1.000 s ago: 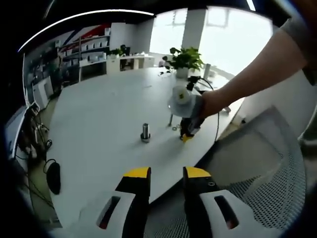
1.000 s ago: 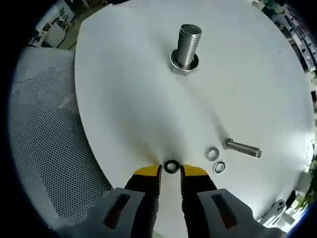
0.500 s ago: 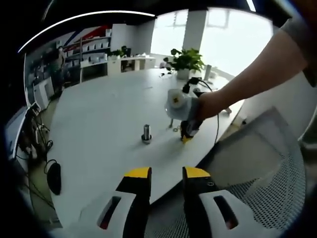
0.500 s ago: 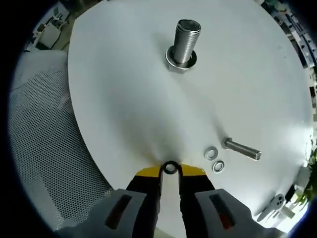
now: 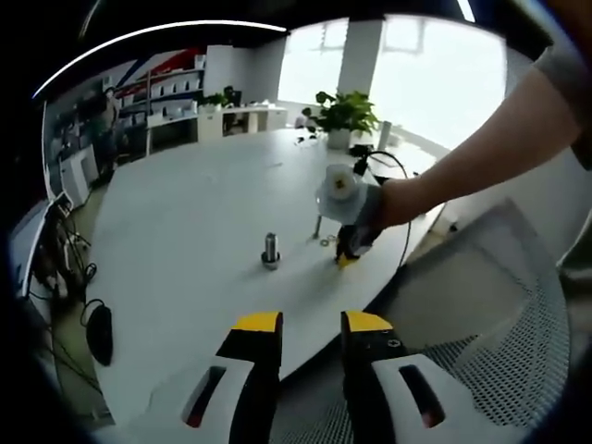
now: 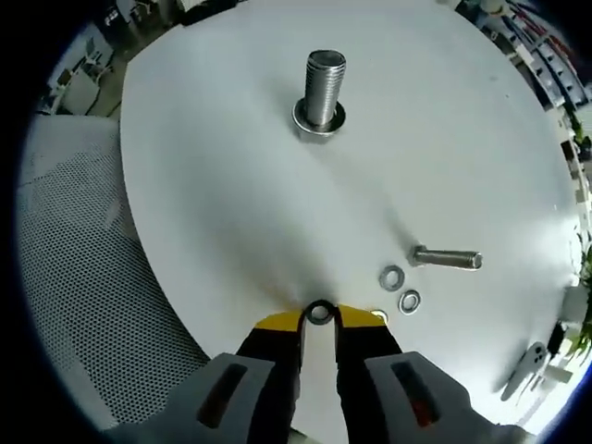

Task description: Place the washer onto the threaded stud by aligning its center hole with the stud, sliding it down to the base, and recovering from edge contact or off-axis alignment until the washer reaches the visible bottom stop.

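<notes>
The threaded stud (image 6: pixel 321 91) stands upright on the white round table (image 6: pixel 231 185), well ahead of my right gripper (image 6: pixel 320 320). A small dark washer (image 6: pixel 320 313) sits pinched between that gripper's yellow fingertips (image 6: pixel 279 321), low over the table near its edge. In the left gripper view the stud (image 5: pixel 270 250) is small at mid-table. To its right a person's hand holds the right gripper (image 5: pixel 348 255) tip-down on the table. My left gripper (image 5: pixel 313 324) hangs back off the table edge, open with nothing between its jaws.
Two spare washers (image 6: pixel 392 277) (image 6: pixel 409 301) and a loose bolt (image 6: pixel 447 258) lie right of the held washer. A mesh chair (image 6: pixel 74 277) (image 5: pixel 481 305) sits just off the table edge. A potted plant (image 5: pixel 344 111) stands at the table's far side.
The washer now sits a little deeper between the right fingertips. The right view has shifted slightly, so the stud appears more to the left. The left gripper has stayed put.
</notes>
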`<action>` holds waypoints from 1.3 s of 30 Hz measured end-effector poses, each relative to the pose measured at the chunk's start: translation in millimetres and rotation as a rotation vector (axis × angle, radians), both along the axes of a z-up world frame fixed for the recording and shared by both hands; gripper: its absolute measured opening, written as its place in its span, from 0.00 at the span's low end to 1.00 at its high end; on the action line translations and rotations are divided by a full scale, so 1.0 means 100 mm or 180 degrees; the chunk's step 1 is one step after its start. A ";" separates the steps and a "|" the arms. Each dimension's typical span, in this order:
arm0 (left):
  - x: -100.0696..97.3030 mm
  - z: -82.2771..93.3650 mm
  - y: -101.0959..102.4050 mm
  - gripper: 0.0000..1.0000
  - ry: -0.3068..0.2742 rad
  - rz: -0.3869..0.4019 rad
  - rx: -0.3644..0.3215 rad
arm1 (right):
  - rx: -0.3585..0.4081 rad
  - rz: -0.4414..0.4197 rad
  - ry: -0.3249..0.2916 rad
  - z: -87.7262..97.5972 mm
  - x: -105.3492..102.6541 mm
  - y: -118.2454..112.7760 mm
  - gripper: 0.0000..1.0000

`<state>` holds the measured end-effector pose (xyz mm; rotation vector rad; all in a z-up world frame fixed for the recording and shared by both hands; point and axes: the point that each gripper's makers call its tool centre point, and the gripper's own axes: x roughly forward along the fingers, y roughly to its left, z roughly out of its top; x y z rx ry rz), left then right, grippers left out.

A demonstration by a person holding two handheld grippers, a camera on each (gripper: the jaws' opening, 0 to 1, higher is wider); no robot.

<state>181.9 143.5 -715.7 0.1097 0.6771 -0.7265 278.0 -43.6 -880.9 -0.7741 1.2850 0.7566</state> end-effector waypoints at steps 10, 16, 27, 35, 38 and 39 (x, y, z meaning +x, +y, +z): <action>0.02 0.02 0.00 0.23 -0.0031 0.0030 -0.0009 | -0.0097 -0.0053 0.0042 0.00 0.00 0.00 0.15; 0.02 0.02 0.02 0.23 -0.0040 0.0045 0.0003 | -0.0108 -0.0022 0.0032 -0.01 0.01 0.00 0.15; 0.02 0.01 0.01 0.22 -0.0026 0.0020 0.0005 | -0.0160 -0.0029 0.0065 -0.01 0.01 0.00 0.15; 0.02 0.00 0.01 0.22 -0.0016 0.0013 0.0007 | -0.0120 -0.0041 0.0035 -0.01 0.00 0.00 0.15; 0.04 0.04 0.03 0.23 -0.0087 0.0041 0.0006 | -0.0119 0.0034 0.0023 -0.01 0.00 0.00 0.15; 0.04 0.05 0.03 0.23 -0.0091 0.0055 -0.0011 | -0.0110 0.0028 0.0031 0.00 0.00 0.00 0.15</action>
